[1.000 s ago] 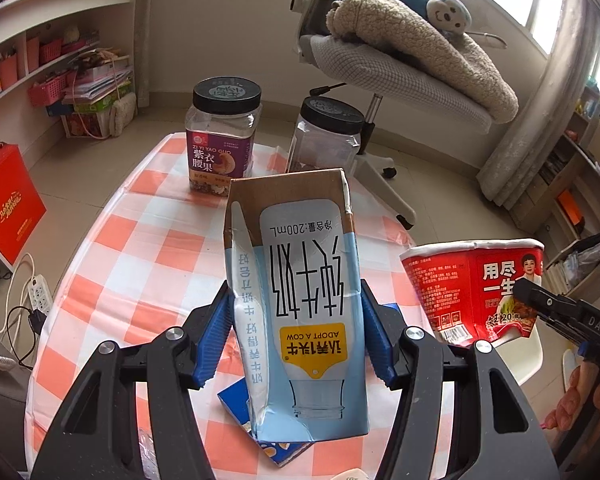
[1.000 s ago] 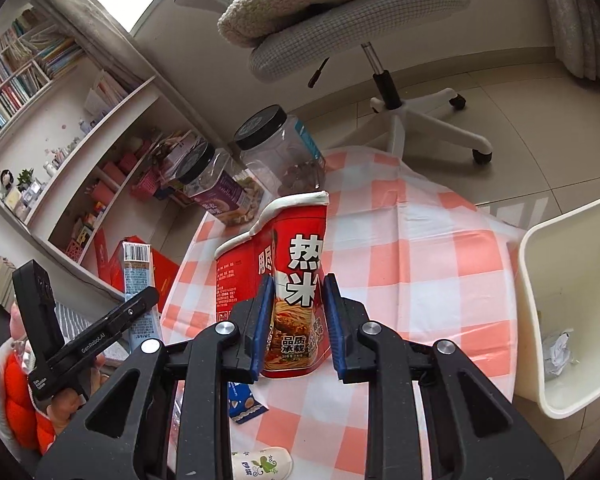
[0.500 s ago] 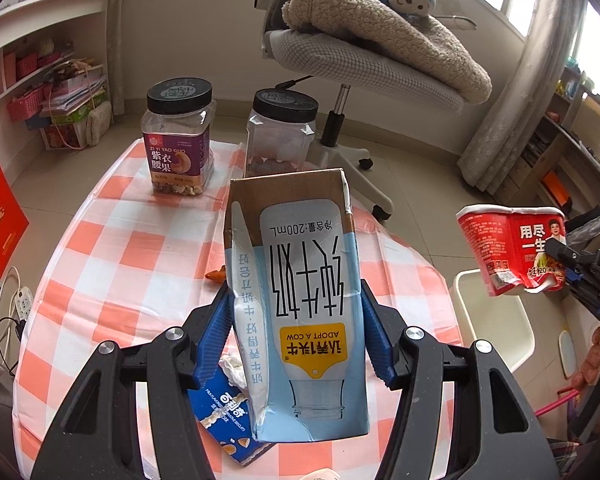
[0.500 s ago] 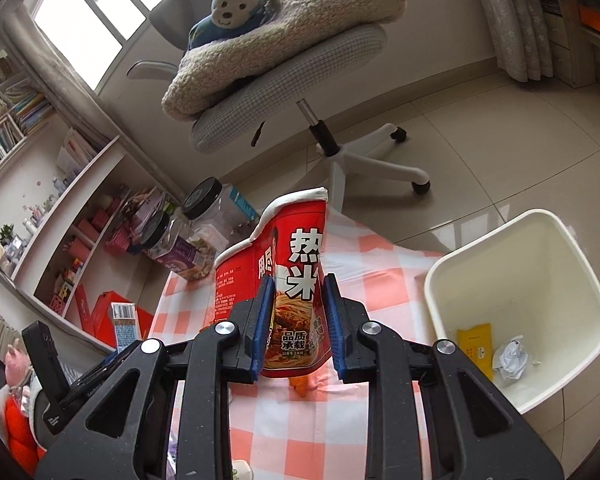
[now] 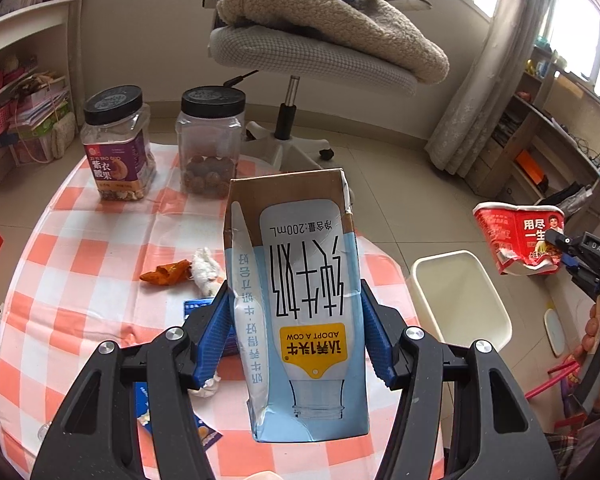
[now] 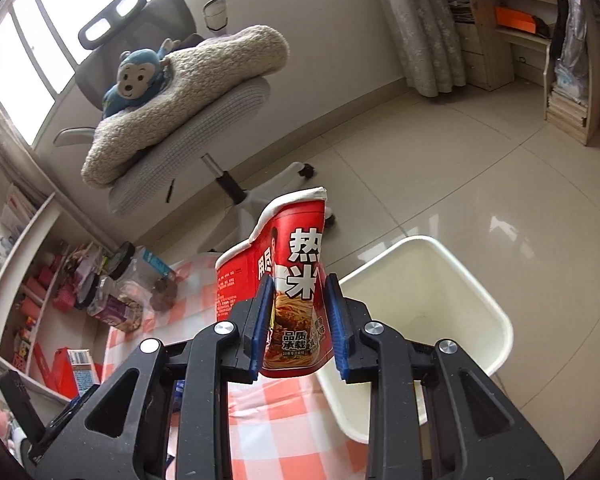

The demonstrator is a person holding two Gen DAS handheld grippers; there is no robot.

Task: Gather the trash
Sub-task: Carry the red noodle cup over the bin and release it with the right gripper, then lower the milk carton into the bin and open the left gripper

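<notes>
My left gripper (image 5: 296, 340) is shut on a light blue milk carton (image 5: 300, 304), held upside down above the checked table (image 5: 100, 248). My right gripper (image 6: 298, 320) is shut on a squashed red noodle cup (image 6: 288, 280), held in the air by the near rim of the white trash bin (image 6: 476, 280). In the left wrist view the noodle cup (image 5: 516, 240) hangs to the right of the bin (image 5: 460, 300), which stands on the floor beside the table. An orange wrapper (image 5: 166, 272), a white crumpled tissue (image 5: 206, 270) and a blue packet (image 5: 198, 306) lie on the table.
Two black-lidded jars (image 5: 116, 144) (image 5: 210, 140) stand at the table's far side. An office chair (image 5: 312, 52) with a blanket and a toy monkey stands beyond. Shelves (image 5: 20, 80) line the left wall, a desk (image 6: 520, 40) the right.
Both grippers have risen and pulled back from the table. The right gripper carried the noodle cup off the table toward the bin. The left still holds the carton.
</notes>
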